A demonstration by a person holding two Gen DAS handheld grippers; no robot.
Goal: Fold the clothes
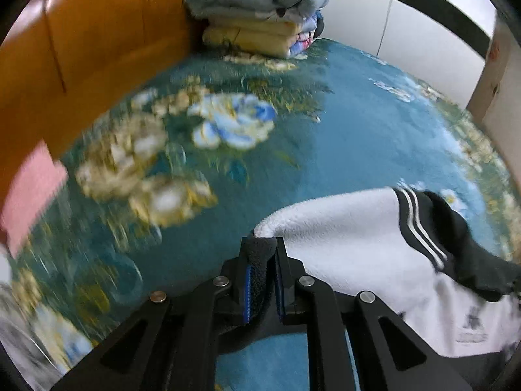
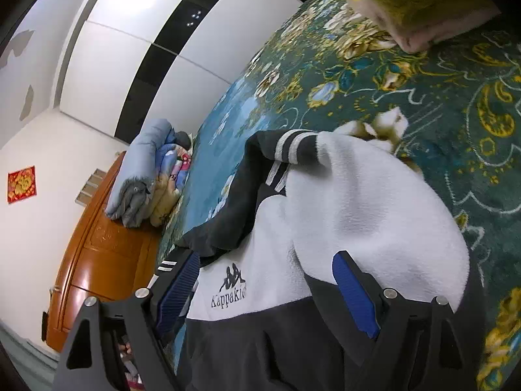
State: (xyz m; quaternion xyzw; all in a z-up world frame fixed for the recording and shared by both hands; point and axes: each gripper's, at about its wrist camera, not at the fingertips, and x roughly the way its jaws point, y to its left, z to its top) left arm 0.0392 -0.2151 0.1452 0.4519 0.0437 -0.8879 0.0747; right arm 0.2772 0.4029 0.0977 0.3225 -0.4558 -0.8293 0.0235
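A white fleece jacket (image 1: 351, 241) with black collar, striped trim and black lower panel lies on a teal floral bedspread (image 1: 358, 137). My left gripper (image 1: 262, 247) is shut on a dark edge of the jacket and holds it above the bed. In the right wrist view the same jacket (image 2: 374, 202) shows its Kappa logo. My right gripper (image 2: 267, 264) is open, its blue-padded fingers (image 2: 353, 296) spread on either side of the jacket's chest, just above it.
A stack of folded quilts (image 1: 257, 9) sits at the far end against an orange wooden headboard (image 1: 97, 39). A pink cloth (image 1: 32, 192) lies at the left. White wardrobe doors (image 2: 130, 52) stand beyond the bed. Folded yellow cloth (image 2: 420, 3) lies at the top right.
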